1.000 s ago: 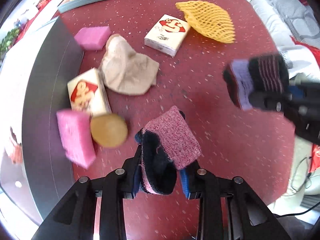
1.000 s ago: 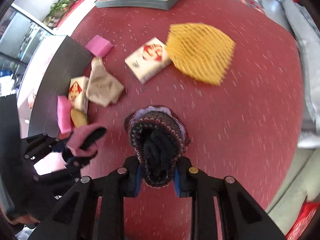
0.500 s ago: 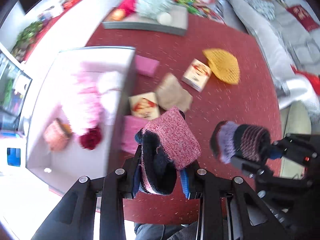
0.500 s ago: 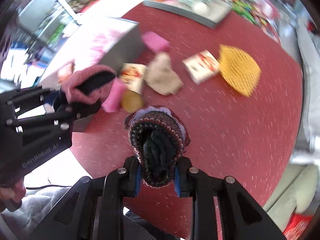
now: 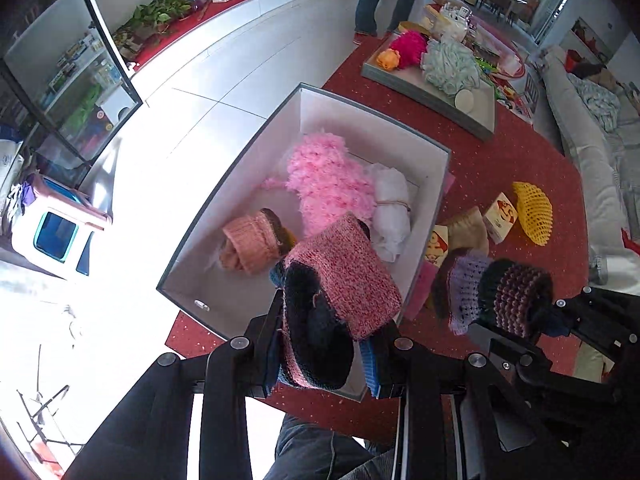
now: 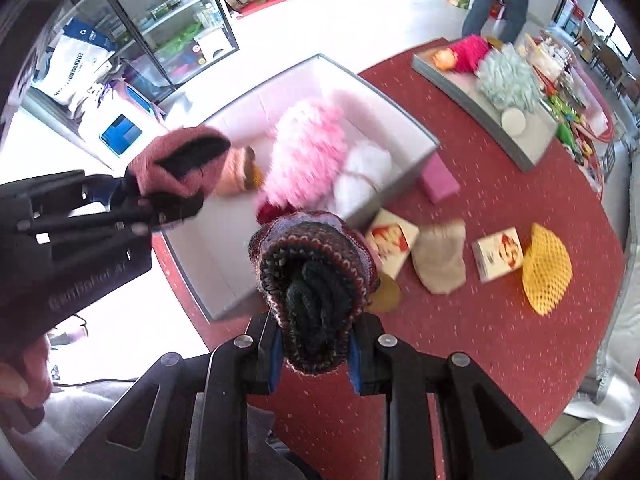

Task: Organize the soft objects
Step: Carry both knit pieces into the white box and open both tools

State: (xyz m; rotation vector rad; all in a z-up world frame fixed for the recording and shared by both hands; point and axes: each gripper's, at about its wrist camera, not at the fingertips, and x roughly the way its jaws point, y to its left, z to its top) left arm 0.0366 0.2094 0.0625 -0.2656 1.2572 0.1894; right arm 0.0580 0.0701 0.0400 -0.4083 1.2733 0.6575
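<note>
**userA:** Left wrist view: the left gripper is clamped on a rolled pink-and-black knit, jaws only partly apart, pads squeezing the roll. It hangs over the near corner of the white box.

**userB:** Yep. Right wrist view has the right gripper squeezed tight on a striped knit roll, dark yarn in the middle, also above the box's near edge.

**userA:** Inside the box: fluffy pink thing, white bundle, peach knit roll.

**userB:** On the red table to the right: beige cloth, two cartons, yellow foam net.
</note>
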